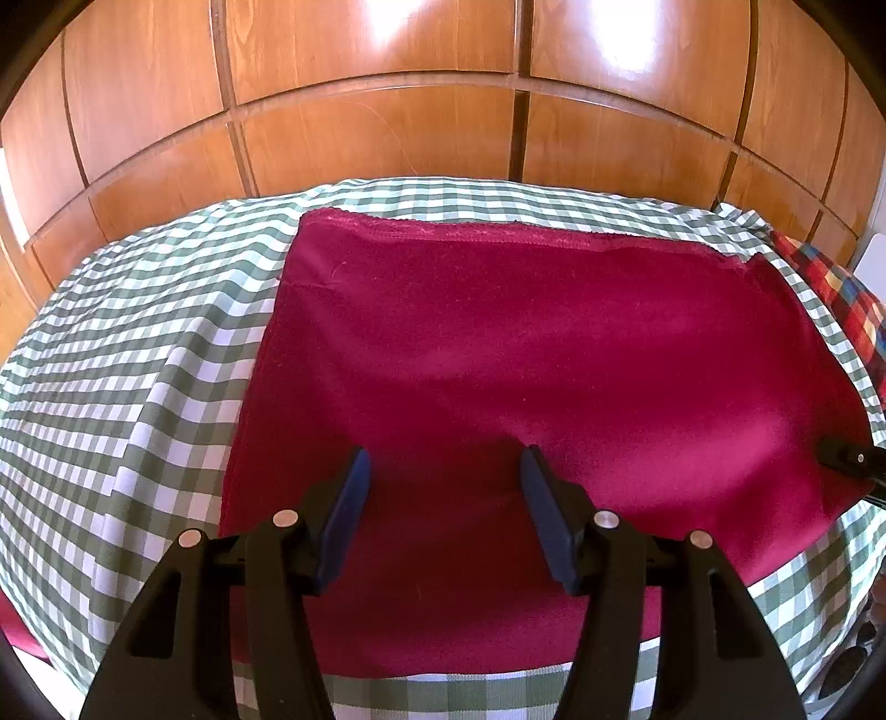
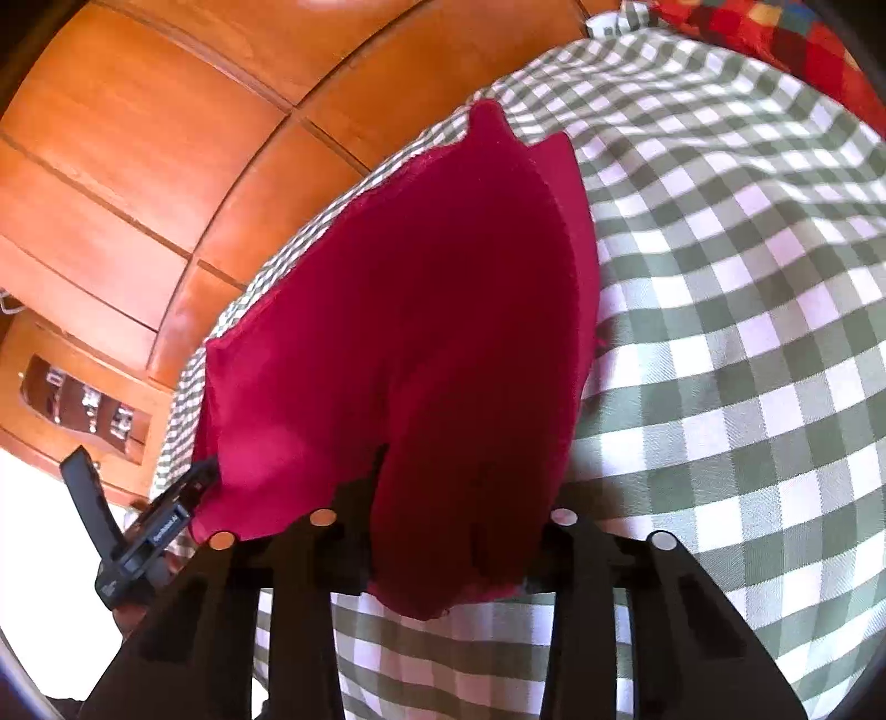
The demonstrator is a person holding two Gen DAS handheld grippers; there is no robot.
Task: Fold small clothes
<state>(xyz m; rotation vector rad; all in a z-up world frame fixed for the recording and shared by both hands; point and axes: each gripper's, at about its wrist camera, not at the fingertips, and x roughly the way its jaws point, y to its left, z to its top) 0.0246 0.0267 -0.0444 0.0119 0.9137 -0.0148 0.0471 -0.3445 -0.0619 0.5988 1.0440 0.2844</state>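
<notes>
A crimson cloth (image 1: 526, 343) with a lace-trimmed far edge lies spread flat on a green-and-white checked sheet (image 1: 138, 360). My left gripper (image 1: 446, 482) hovers open over the cloth's near part, with nothing between its blue pads (image 1: 354, 498). The tip of my right gripper (image 1: 847, 459) sits at the cloth's right edge. In the right wrist view the crimson cloth (image 2: 398, 310) bunches up between and over the fingers of my right gripper (image 2: 459, 498). It hides the pads, so a grip cannot be made out. The left gripper's body (image 2: 149, 531) shows at the cloth's far-left corner.
Wooden wardrobe panels (image 1: 387, 138) rise right behind the checked surface. A bright multicoloured checked cushion (image 1: 847, 299) lies at the far right, also seen as the cushion (image 2: 775, 39) in the right wrist view. The checked sheet (image 2: 720, 332) stretches wide to the right of the cloth.
</notes>
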